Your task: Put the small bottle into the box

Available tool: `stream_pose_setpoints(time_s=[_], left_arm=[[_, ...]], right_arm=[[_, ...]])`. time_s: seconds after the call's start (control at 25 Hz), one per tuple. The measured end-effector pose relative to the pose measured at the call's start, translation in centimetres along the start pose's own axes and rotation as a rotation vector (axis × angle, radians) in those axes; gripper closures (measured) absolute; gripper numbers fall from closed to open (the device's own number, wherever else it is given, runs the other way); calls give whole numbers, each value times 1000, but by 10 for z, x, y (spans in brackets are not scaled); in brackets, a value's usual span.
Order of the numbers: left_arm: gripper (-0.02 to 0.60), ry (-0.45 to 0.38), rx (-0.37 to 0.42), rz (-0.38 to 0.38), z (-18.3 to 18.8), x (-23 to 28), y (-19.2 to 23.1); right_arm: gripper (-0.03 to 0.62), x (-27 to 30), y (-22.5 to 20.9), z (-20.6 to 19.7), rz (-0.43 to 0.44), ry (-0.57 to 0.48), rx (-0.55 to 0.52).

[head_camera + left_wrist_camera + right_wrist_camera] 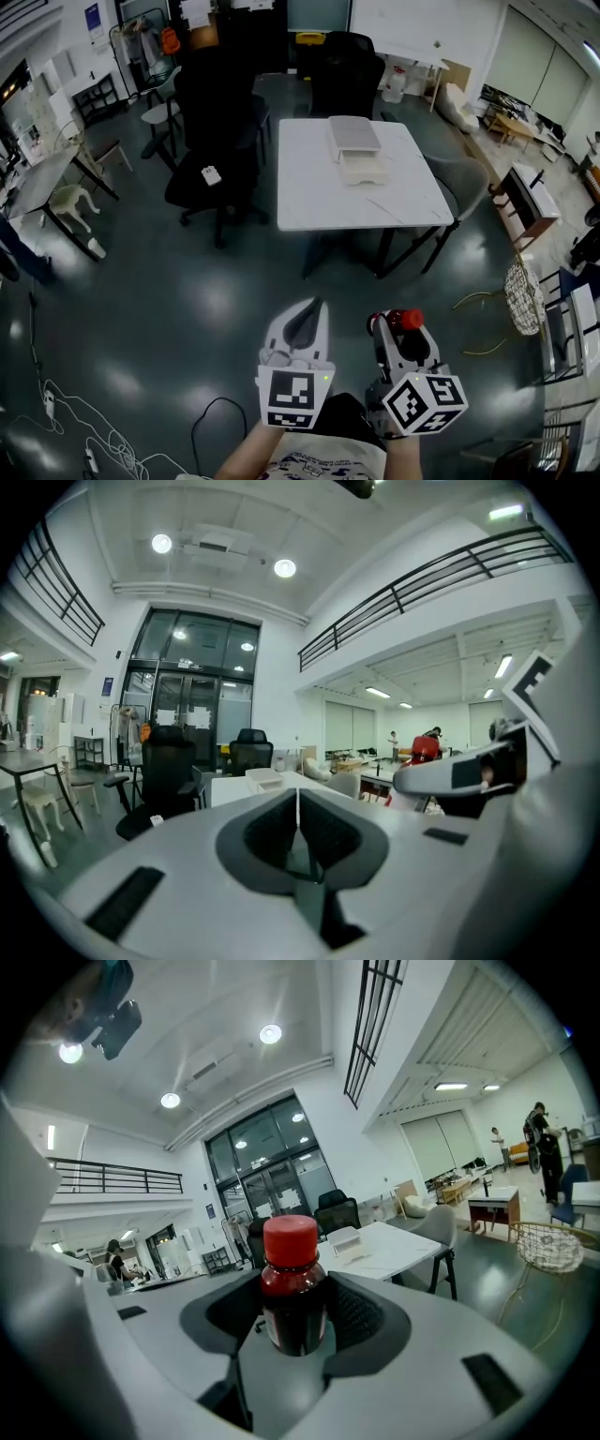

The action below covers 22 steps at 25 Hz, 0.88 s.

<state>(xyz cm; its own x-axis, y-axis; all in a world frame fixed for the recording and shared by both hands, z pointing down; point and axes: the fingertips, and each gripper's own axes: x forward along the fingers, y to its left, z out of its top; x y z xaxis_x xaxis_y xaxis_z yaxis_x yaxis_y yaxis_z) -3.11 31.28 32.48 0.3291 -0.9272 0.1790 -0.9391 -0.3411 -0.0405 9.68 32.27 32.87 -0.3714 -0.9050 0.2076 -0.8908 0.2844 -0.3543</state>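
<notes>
Bottle [292,1288], red-capped, sits pinched upright in right gripper [394,326] held near the person's body, well apart from box [354,136] on white table [309,192], probably for carrying over; left gripper [302,323] pressed together, empty.

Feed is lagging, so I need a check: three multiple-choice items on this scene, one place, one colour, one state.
1. Where is the box? A the floor; B the white table; C a shelf.
2. Cap colour of the small bottle? A blue; B red; C white.
3. The left gripper is: A wide open; B shut on the bottle; C shut, empty.
Answers: B, the head view shows it on the tabletop; B, the red cap stands between the jaws of the right gripper; C, its jaws meet with nothing between.
</notes>
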Motion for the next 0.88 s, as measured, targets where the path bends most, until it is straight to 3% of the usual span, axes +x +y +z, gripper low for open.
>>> stream_pose_setpoints(time_s=[0.32,0.88], left_arm=[[561,17,-14,-16,-1,36,12],[561,22,-22,57,17,134,43]], right_arm=[[365,35,-12,9,-19,18,1],[365,134,-50,53,43,30,-13]])
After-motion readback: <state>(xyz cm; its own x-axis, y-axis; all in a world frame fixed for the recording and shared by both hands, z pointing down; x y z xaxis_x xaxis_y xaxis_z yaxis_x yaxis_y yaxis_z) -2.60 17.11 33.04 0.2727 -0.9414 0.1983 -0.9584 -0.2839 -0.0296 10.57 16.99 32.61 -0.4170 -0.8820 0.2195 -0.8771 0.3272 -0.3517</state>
